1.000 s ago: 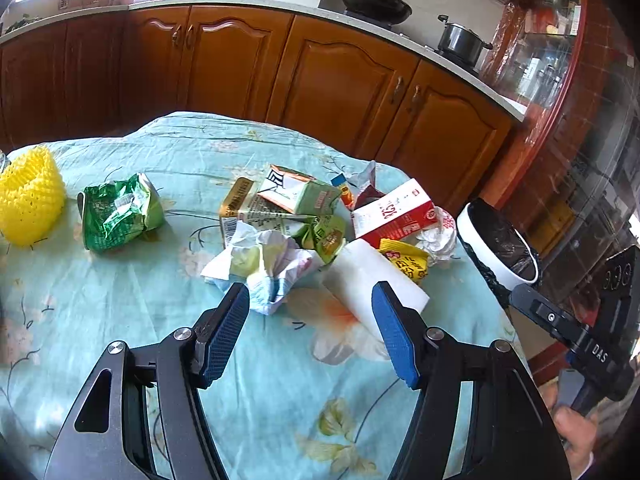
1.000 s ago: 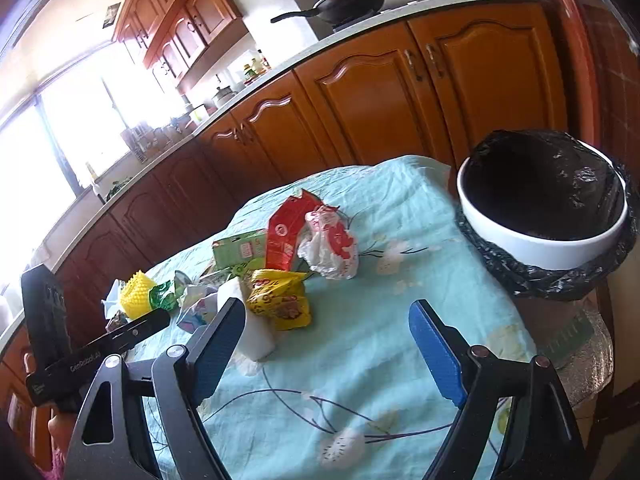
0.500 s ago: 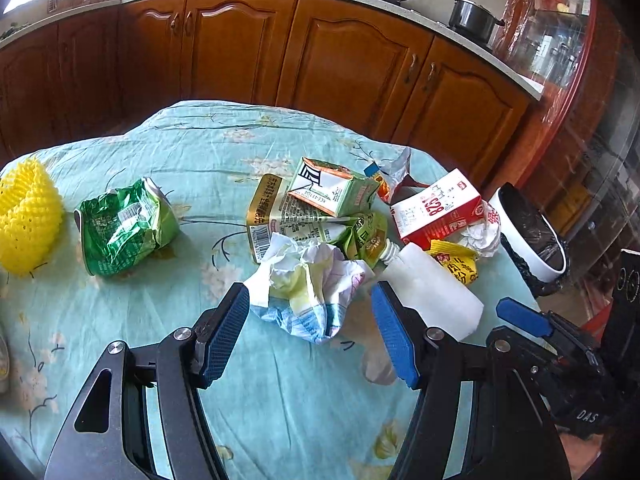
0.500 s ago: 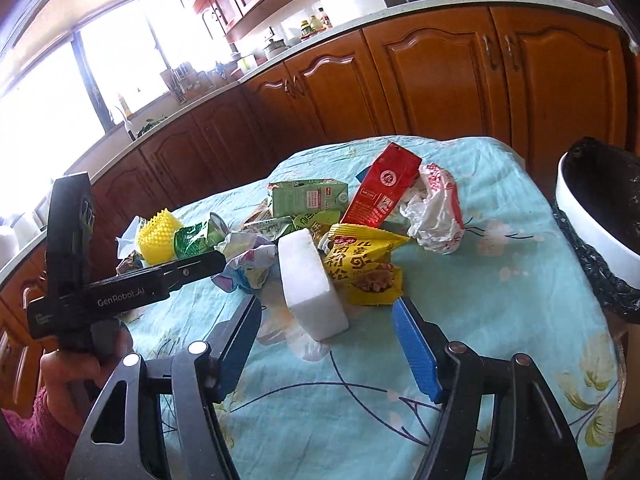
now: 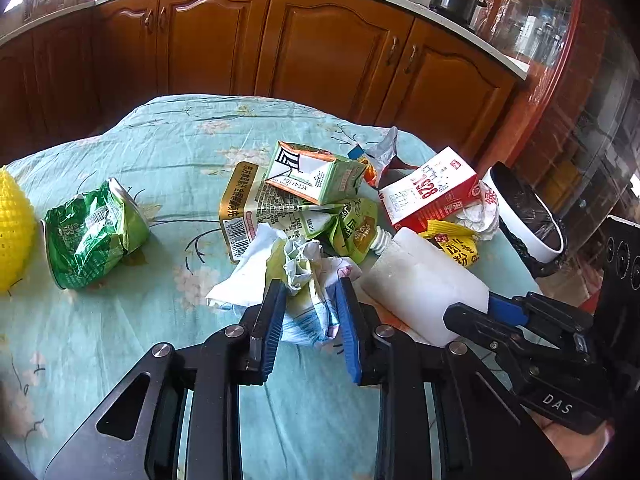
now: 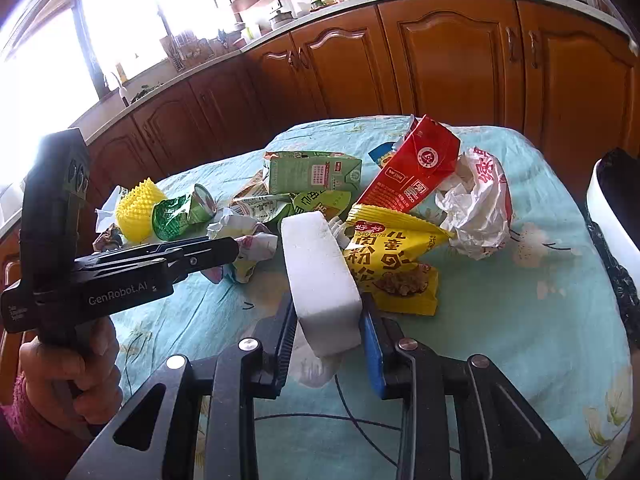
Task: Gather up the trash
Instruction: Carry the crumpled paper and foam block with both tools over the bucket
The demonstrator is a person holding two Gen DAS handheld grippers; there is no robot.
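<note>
Trash lies in a heap on a table with a light blue flowered cloth (image 5: pixel 168 152). My left gripper (image 5: pixel 310 300) is shut on a crumpled paper wrapper (image 5: pixel 296 264) at the near side of the heap. My right gripper (image 6: pixel 326 320) is shut on a white foam block (image 6: pixel 320 272), which also shows in the left wrist view (image 5: pixel 424 288). Behind them lie a green carton (image 5: pixel 316 176), a red carton (image 5: pixel 432 192), a yellow snack bag (image 6: pixel 396 264) and a white plastic bag (image 6: pixel 480 208). A crushed green can (image 5: pixel 88 232) lies apart at the left.
A white bin lined with a black bag (image 5: pixel 528 216) stands off the table's right edge, also at the right in the right wrist view (image 6: pixel 612 204). A yellow foam net (image 5: pixel 12 228) sits at the far left. Wooden kitchen cabinets (image 5: pixel 320 48) run behind the table.
Both grippers moved forward into the heap and closed. The left one took hold of the crumpled wrapper, the right one took hold of the white foam block.
</note>
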